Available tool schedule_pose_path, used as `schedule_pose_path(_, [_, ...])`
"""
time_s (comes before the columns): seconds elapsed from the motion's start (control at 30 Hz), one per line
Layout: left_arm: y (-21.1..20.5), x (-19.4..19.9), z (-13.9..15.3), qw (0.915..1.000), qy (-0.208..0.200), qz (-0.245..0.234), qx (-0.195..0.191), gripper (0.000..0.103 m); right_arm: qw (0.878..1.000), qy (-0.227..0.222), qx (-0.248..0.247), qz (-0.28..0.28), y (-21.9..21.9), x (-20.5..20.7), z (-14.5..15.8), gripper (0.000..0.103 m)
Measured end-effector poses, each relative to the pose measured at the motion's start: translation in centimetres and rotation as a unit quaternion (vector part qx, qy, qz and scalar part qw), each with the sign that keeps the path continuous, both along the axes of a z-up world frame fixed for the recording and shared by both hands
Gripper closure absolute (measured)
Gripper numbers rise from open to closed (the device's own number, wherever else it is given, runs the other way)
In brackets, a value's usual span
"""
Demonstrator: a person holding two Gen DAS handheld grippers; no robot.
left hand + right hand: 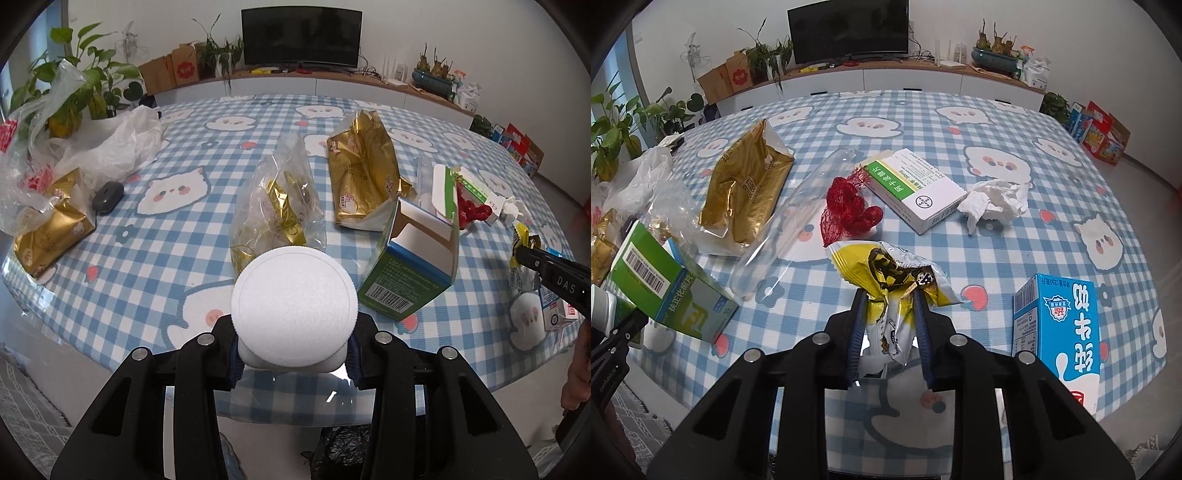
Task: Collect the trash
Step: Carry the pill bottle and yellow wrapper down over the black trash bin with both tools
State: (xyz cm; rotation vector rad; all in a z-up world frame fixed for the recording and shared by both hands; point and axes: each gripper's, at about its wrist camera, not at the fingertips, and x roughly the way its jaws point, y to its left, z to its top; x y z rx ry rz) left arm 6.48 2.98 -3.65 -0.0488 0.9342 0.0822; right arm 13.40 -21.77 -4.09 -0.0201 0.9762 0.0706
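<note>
My left gripper (293,343) is shut on a white bottle with a round ribbed white cap (293,295), held just above the table's near edge. My right gripper (890,306) is shut on a crumpled yellow and black snack wrapper (886,273), lifted a little off the checked tablecloth (960,122). Other trash lies on the table: an open green box (406,273), a gold bag (362,173), a clear bag with gold wrappers (280,206), a red net (849,210), a white and green medicine box (916,188), a crumpled tissue (993,199) and a blue milk carton (1060,328).
A clear plastic tube (786,221) lies beside the red net. At the table's left are white plastic bags (107,144), another gold bag (51,229) and a small grey case (107,195). Beyond the table stand plants, a low cabinet and a TV (301,37).
</note>
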Motion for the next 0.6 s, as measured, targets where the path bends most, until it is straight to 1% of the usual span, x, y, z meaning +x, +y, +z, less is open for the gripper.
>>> schedule_pose_path(0.23, [-0.8, -1.4, 1.4, 1.0000, -0.007, -0.006, -0.001, 0.062, 1.000, -0.014, 0.005, 0.003, 0.1, -1.5, 1.4, 0.080])
schedule_pose_path(0.6, [-1.3, -4.3, 2.2, 0.9999, -0.007, -0.012, -0.005, 0.062, 0.999, -0.028, 0.010, 0.017, 1.1, -5.1, 3.0, 0.080])
